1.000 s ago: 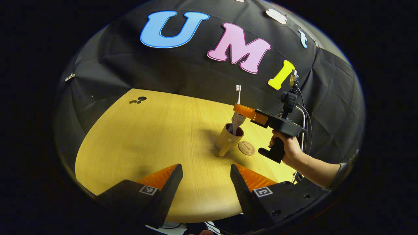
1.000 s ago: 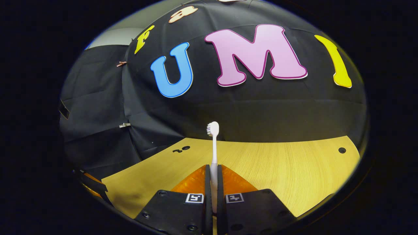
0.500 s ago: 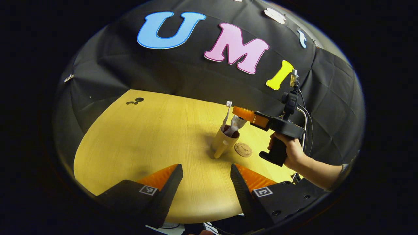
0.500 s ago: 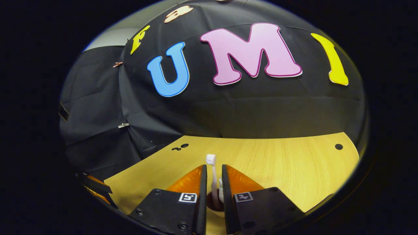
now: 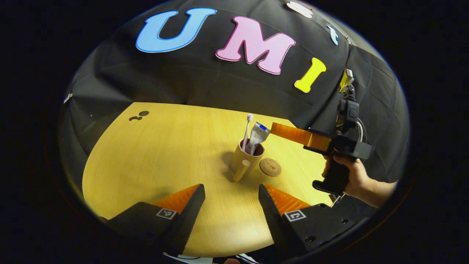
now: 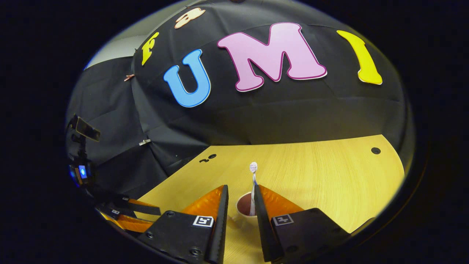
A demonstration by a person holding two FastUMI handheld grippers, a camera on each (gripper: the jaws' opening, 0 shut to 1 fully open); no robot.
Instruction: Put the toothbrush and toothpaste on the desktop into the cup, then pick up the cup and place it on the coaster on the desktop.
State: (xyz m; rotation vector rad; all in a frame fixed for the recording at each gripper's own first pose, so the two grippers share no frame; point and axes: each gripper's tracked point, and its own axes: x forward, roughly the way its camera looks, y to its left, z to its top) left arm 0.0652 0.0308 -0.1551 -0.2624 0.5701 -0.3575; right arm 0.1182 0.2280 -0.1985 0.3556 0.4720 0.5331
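Left gripper view
Left claw: spread wide, nothing between the fingers; it hangs low over the near edge of the tabletop.
Right claw: seen farther off, up and to the right of the cup; orange fingers point toward the cup's mouth; from this side I cannot tell the gap.
Hand: grips the right claw's black handle at the right edge.
Cup: tan, upright on the tabletop, handle turned toward the camera.
Toothbrush: stands in the cup, head up, leaning slightly left.
Toothpaste: stands in the cup beside the toothbrush, flat end up, tilted right toward the right claw's tips.
Coaster: round, brown, flat on the tabletop just right of the cup; touching or a sliver apart, I cannot tell.

Right gripper view
Right claw: fingers parted, holding nothing; the cup's mouth shows in the gap.
Cup: dark inside, pale rim, below and between the fingers.
Toothbrush: rises from the cup next to the right-hand finger, head above the fingertips; contact with that finger is unclear.
Left claw: at the lower left edge, low over the tabletop; orange and black parts only partly visible.
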